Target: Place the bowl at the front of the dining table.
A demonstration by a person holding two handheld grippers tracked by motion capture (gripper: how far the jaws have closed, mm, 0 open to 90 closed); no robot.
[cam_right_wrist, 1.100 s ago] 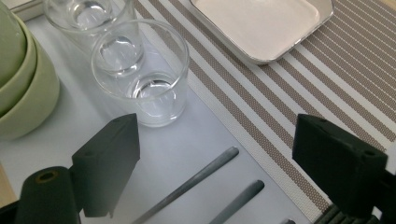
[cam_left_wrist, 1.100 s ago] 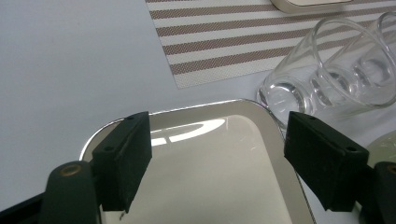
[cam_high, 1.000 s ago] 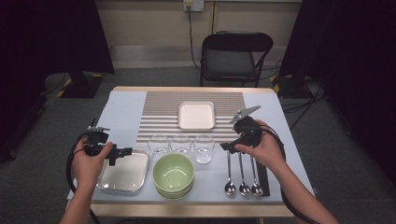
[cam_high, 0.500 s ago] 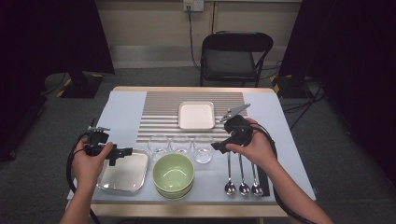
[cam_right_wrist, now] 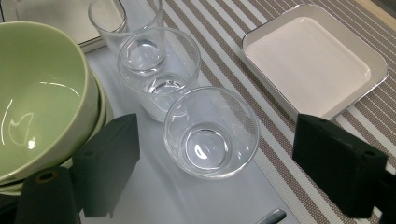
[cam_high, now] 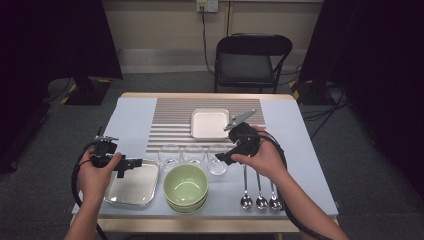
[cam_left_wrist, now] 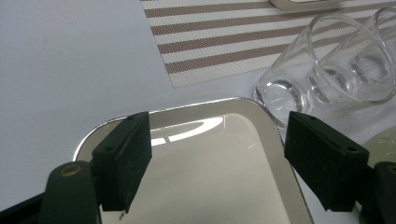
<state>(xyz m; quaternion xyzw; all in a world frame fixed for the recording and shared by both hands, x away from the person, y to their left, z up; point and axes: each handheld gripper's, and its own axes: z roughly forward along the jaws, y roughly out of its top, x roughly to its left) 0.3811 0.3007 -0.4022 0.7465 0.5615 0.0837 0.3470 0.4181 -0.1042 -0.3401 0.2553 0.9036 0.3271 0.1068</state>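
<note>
The right gripper [cam_high: 223, 157] slid in, jaws wide over the nearest glass [cam_right_wrist: 211, 131]; the left gripper [cam_high: 134, 164] stayed wide above the tray [cam_left_wrist: 187, 122].

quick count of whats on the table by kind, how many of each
clear drinking glasses: 3
metal spoons: 3
stacked green ceramic bowls: 2
shiny square metal tray: 1
white square dish: 1
striped placemat: 1
total: 11
</note>
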